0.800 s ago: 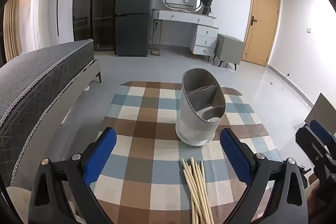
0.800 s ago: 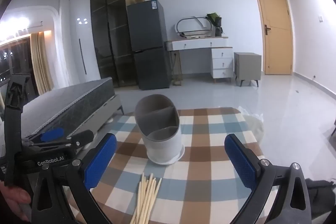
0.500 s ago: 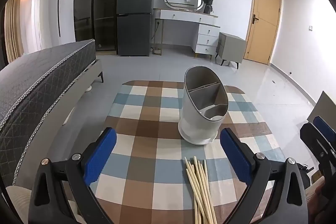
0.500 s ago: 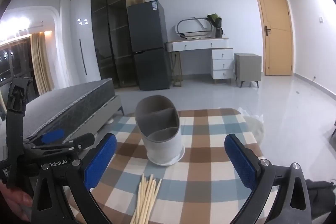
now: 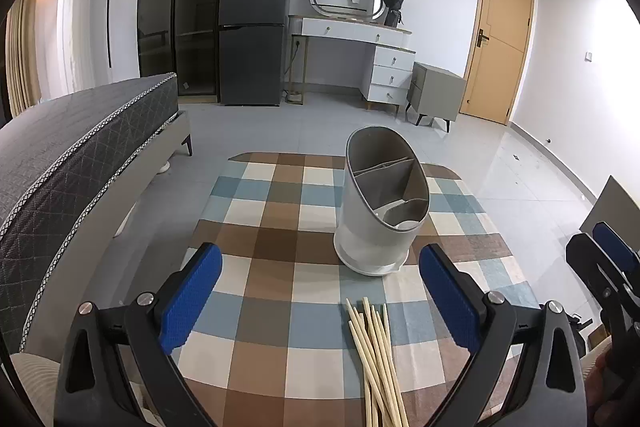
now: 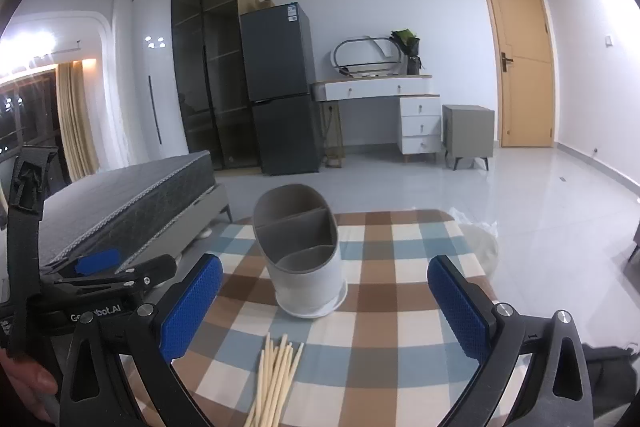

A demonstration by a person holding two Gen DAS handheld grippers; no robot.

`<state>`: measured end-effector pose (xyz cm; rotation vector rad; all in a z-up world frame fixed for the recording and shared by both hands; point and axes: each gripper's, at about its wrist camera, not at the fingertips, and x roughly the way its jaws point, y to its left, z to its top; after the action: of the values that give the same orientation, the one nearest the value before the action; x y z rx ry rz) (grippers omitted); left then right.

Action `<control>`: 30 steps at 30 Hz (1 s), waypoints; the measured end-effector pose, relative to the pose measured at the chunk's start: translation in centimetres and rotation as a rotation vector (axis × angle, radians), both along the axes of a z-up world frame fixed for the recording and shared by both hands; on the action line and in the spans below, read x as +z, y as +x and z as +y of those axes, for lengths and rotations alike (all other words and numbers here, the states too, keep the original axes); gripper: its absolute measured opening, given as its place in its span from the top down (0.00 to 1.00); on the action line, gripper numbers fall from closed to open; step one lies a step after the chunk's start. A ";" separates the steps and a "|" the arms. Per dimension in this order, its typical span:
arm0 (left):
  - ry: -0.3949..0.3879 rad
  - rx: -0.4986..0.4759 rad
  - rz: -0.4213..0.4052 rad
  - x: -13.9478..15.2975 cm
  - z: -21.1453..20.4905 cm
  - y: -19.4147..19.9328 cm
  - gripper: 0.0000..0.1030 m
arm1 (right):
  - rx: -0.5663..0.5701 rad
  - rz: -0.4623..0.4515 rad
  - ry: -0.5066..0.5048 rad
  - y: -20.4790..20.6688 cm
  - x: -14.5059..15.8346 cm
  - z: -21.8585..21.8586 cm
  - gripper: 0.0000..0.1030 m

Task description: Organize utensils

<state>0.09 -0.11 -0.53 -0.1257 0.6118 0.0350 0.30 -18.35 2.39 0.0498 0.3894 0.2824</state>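
A bundle of pale wooden chopsticks lies flat on the checked cloth that covers the tabletop, at the near edge. The sticks are thin, straight and light tan; their far tips fan out slightly and point toward the utensil holder, while their near ends run out of the frame. Just beyond the tips, apart from them, stands the holder: a grey-white oval tub with a slanted rim, a darker grey inside split by dividers into compartments, and a flared white base. No utensil shows in the compartments.

The left hand-held gripper hangs above the near side of the cloth with its blue-padded fingers spread wide and nothing between them; the chopsticks lie under the gap, nearer its right finger. The right hand-held gripper is likewise released, its pads wide apart, framing the holder and the chopsticks below it.

Around the tabletop are a dark quilted bed to the left, a grey fridge, a white dresser and a wooden door.
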 end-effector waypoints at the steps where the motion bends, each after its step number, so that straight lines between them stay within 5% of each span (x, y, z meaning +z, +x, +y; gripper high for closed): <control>1: -0.003 -0.004 0.001 0.0 0.0 0.0 0.06 | -0.001 0.001 0.001 0.0 0.0 0.0 0.00; 30: -0.009 -0.015 0.011 0.0 -0.2 0.0 0.06 | -0.020 -0.003 0.004 0.1 0.0 -0.4 0.00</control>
<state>0.11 -0.28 -0.51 -0.1297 0.6236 0.0186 0.40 -18.71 2.35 0.0573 0.3855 0.2638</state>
